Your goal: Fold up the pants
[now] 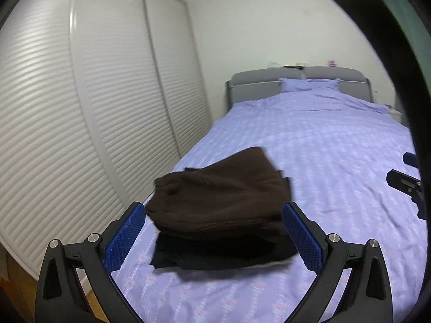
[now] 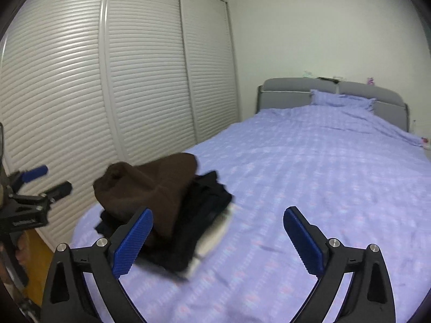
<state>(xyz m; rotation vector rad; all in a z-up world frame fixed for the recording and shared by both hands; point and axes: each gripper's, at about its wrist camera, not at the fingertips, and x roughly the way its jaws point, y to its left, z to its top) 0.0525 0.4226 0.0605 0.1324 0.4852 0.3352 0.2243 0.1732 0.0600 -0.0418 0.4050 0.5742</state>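
Observation:
Folded brown pants (image 1: 221,196) lie on top of a stack of dark folded clothes (image 1: 215,255) near the left edge of the bed. The stack also shows in the right wrist view, brown pants (image 2: 145,188) over dark clothes (image 2: 204,215) and a white piece at the bottom. My left gripper (image 1: 215,234) is open and empty, its blue pads either side of the stack and close in front of it. My right gripper (image 2: 218,239) is open and empty, to the right of the stack above the sheet. Each gripper shows at the edge of the other's view.
The bed (image 1: 323,148) has a lilac patterned sheet, a pillow (image 1: 309,84) and a grey headboard (image 1: 269,79) at the far end. White louvred wardrobe doors (image 1: 94,107) run along the left, close to the bed's edge. A strip of yellow wooden floor (image 2: 37,263) shows below them.

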